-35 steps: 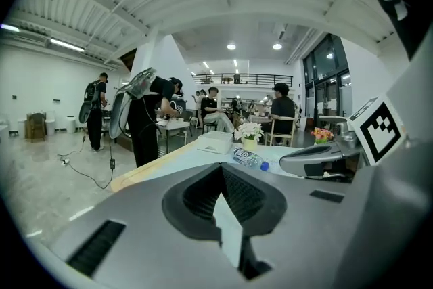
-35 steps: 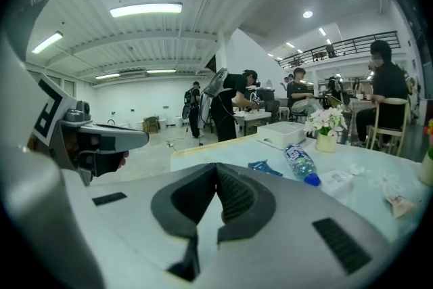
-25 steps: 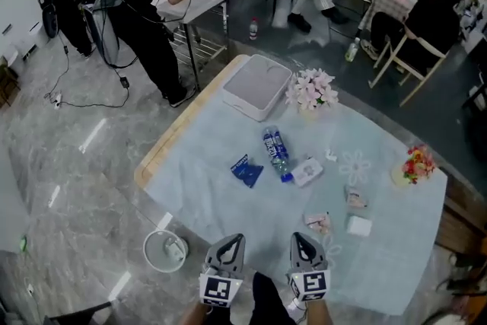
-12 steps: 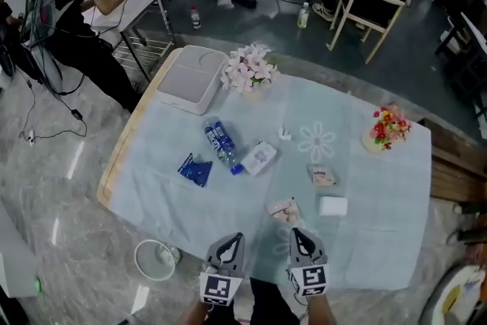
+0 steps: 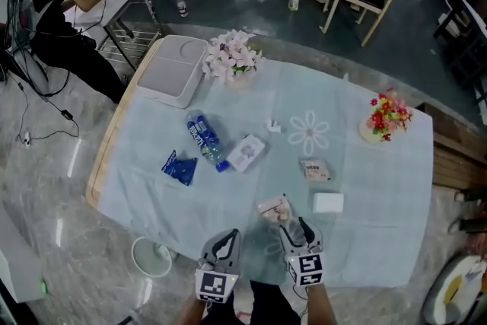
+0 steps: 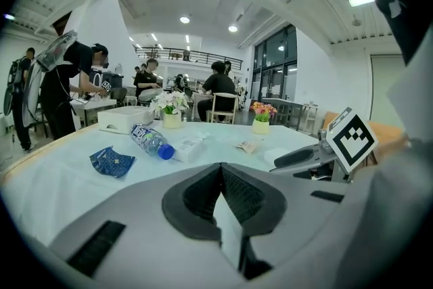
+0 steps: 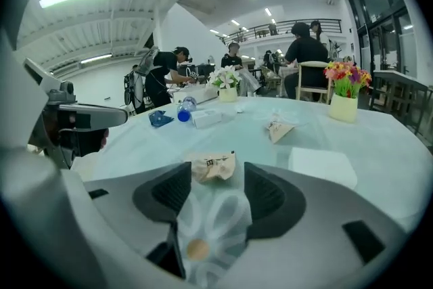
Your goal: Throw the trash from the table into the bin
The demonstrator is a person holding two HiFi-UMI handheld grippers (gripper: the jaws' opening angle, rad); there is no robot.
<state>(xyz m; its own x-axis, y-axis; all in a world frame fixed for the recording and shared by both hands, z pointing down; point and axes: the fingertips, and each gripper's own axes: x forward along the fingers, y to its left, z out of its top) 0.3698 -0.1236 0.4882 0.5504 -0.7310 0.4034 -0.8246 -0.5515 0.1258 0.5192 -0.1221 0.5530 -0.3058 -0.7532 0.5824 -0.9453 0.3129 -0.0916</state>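
The task was judged barely begun: the crumpled wrapper [image 5: 272,206], plastic bottle [image 5: 204,139] and blue packet [image 5: 178,166] were found on the table [image 5: 365,186], with the bin [image 5: 136,251] on the floor beside it. The jaws of the right gripper [image 5: 295,227] had just been opened, with the crumpled wrapper at their tips, not gripped. The left gripper [image 5: 223,241] was seen shut and empty.

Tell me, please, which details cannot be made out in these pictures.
- Round white bin: head view, contents too small to tell.
- Crumpled beige wrapper: right gripper view, print blurred.
- Small white object beside the printed flower: head view, too small to identify.
- Clear plastic bottle with blue label: label text too small in every view.
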